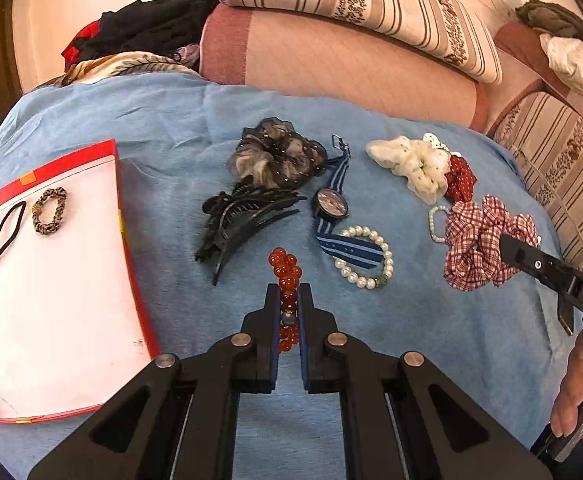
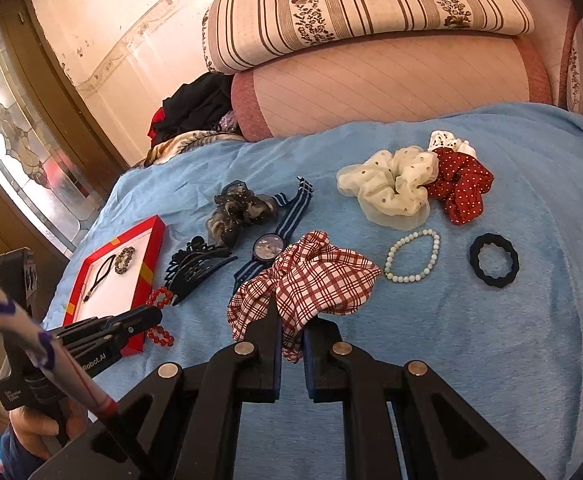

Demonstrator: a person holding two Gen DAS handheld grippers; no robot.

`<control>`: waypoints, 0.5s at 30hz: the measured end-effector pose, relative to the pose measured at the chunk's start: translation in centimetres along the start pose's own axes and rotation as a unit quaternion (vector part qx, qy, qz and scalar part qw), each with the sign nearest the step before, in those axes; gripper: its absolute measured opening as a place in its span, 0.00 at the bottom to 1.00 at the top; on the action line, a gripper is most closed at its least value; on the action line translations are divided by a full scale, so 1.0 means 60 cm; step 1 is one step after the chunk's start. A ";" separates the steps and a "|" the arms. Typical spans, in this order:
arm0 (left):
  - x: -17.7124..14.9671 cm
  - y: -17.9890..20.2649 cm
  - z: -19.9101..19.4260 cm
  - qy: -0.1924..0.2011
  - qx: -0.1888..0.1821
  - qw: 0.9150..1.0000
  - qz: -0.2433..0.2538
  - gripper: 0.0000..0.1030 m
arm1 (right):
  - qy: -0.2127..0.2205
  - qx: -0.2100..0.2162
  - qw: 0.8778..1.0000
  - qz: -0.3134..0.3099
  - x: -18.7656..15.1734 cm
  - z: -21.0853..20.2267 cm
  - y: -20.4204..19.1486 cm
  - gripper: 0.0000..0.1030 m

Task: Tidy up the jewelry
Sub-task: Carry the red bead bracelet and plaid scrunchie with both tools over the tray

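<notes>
My left gripper [image 1: 289, 292] is shut on a red bead bracelet [image 1: 285, 266] on the blue cloth; it also shows in the right wrist view [image 2: 159, 298]. My right gripper [image 2: 293, 320] is shut on the red-checked scrunchie [image 2: 311, 276], also seen in the left wrist view [image 1: 479, 244]. The red tray [image 1: 127, 240] lies at the left and holds a leopard hair tie [image 1: 49, 210] and a black elastic loop [image 1: 5, 232]. A striped watch [image 1: 331, 204], a pearl bracelet [image 1: 365, 258] and a black claw clip [image 1: 239, 220] lie between the grippers.
A grey-black scrunchie [image 1: 279, 156], a cream scrunchie [image 2: 387, 188], a red dotted scrunchie [image 2: 461, 188], a pale bead bracelet [image 2: 411, 256] and a black hair tie [image 2: 493, 260] lie on the cloth. Striped cushions [image 2: 363, 4] and a pink bolster [image 2: 391, 84] stand behind.
</notes>
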State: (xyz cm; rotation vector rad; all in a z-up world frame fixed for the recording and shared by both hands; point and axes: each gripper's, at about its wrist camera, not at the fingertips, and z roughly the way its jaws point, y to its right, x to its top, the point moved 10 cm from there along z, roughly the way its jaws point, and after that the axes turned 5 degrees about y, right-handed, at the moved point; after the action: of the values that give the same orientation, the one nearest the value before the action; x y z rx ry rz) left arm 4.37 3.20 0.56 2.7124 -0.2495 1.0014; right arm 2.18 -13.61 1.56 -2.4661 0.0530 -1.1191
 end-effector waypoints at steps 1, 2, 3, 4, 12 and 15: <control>0.001 -0.003 -0.001 0.001 0.000 1.000 -0.002 0.07 | 0.000 0.001 1.000 -0.001 0.000 0.000 -0.002 0.09; 0.002 -0.006 -0.003 0.002 -0.001 1.000 -0.004 0.07 | 0.001 0.001 1.000 -0.002 0.000 -0.001 -0.004 0.09; 0.003 -0.007 -0.005 0.002 -0.001 1.000 -0.005 0.07 | 0.002 0.002 1.000 -0.002 0.001 -0.001 -0.006 0.09; 0.004 -0.008 -0.007 0.004 -0.002 1.000 -0.006 0.07 | 0.003 0.004 1.000 -0.002 0.001 -0.002 -0.009 0.09; 0.015 -0.036 -0.037 0.018 0.003 1.000 -0.025 0.07 | 0.014 0.015 1.000 -0.012 0.013 -0.014 -0.034 0.09; 0.016 -0.063 -0.059 0.026 0.011 0.999 -0.037 0.07 | 0.009 0.021 1.000 -0.016 0.013 -0.008 -0.051 0.09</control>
State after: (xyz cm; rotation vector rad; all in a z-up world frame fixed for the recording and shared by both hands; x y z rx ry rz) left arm 3.83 7.74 3.19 2.6908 -0.1294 1.0579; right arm 1.95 -11.19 3.59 -2.4284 -0.0045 -1.1443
